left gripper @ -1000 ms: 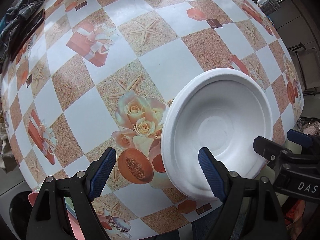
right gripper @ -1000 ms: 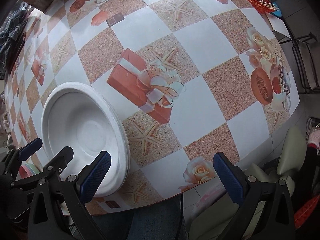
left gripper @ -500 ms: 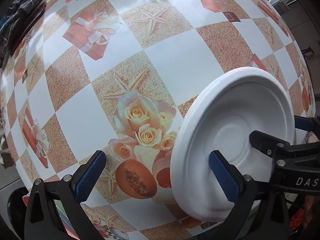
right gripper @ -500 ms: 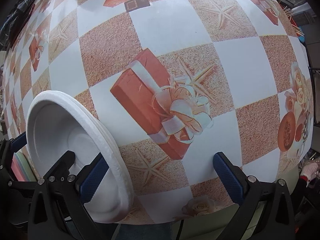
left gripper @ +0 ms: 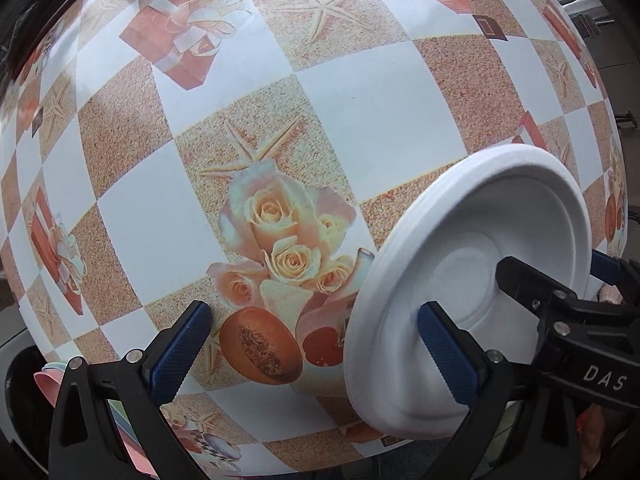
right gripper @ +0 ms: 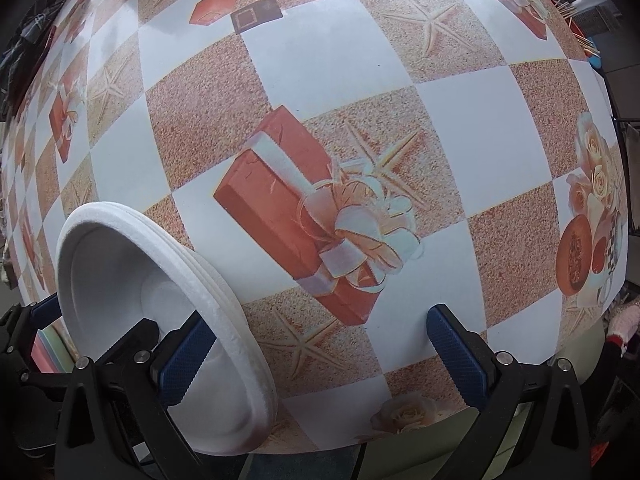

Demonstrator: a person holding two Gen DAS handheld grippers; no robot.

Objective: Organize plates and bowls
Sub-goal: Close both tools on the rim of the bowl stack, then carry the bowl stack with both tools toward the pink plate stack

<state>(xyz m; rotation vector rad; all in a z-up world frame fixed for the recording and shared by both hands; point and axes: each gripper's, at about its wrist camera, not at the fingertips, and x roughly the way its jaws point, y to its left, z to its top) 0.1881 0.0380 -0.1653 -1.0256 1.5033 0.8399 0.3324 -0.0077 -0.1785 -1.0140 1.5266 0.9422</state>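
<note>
In the left wrist view, the left gripper (left gripper: 312,344) is hovering with jaws spread wide, one finger over the white bowls (left gripper: 472,300) nested near the worktop (left gripper: 360,100) edge, seemingly straddling the rim to grip it. In the right wrist view, the right gripper (right gripper: 316,356) is likewise standing open, gripping nothing, one finger inside the stack's opposite rim, probably to steady it.

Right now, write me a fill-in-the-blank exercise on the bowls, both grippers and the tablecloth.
The stacked foam bowls are ____ in colour.
The left gripper and the right gripper both have jaws standing ____.
The flowers printed on the tablecloth are ____.
Missing words: white; open; roses.
</note>
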